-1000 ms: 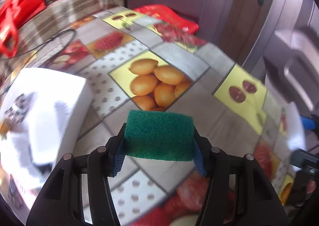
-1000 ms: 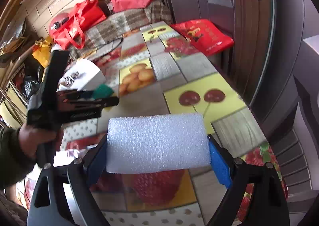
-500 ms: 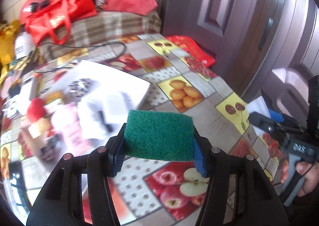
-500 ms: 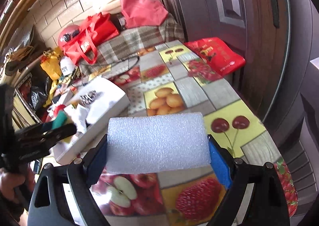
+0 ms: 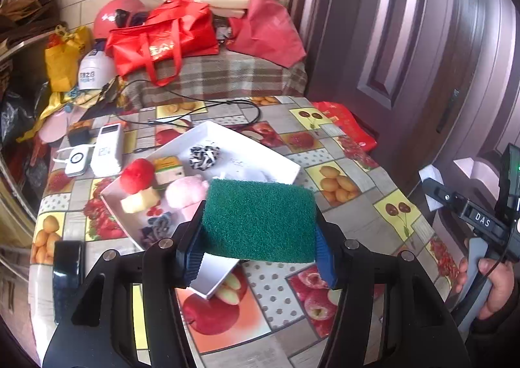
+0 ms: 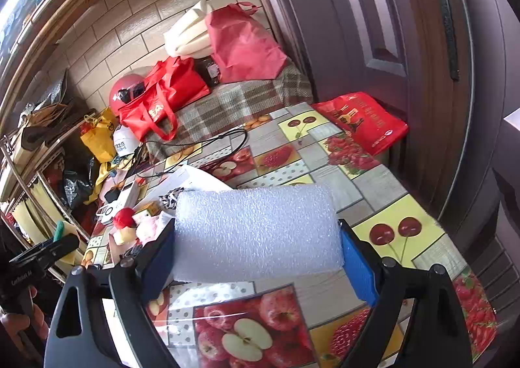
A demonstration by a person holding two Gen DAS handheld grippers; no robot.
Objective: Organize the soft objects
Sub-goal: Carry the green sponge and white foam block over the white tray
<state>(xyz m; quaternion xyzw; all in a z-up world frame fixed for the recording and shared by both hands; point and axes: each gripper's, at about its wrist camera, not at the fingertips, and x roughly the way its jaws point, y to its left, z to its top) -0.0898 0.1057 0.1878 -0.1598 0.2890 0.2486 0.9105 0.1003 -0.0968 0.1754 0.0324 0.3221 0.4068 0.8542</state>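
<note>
My left gripper [image 5: 258, 257] is shut on a green scouring pad [image 5: 260, 220] and holds it above the near end of a white tray [image 5: 279, 161]. The tray holds a red soft ball [image 5: 138, 176], a yellow sponge piece [image 5: 139, 200], a pink plush [image 5: 185, 191] and a black-and-white scrunchie [image 5: 204, 156]. My right gripper [image 6: 256, 267] is shut on a white foam block [image 6: 256, 231] above the fruit-print table [image 6: 383, 192]. The tray also shows in the right wrist view [image 6: 195, 181], left of the foam. The right gripper shows at the right edge of the left wrist view [image 5: 468, 212].
A white remote [image 5: 107, 148], a small white device [image 5: 76, 160] and a black cable [image 5: 208, 108] lie behind the tray. A dark object [image 5: 66, 277] lies at the table's left edge. Red bags [image 5: 162, 40] sit on a plaid bench. A red bag [image 6: 364, 121] and a dark door [image 6: 373, 27] are on the right.
Both grippers have pulled back and up from the table with their pads still held. The left view has swung left, so the tray and its contents now show in full.
</note>
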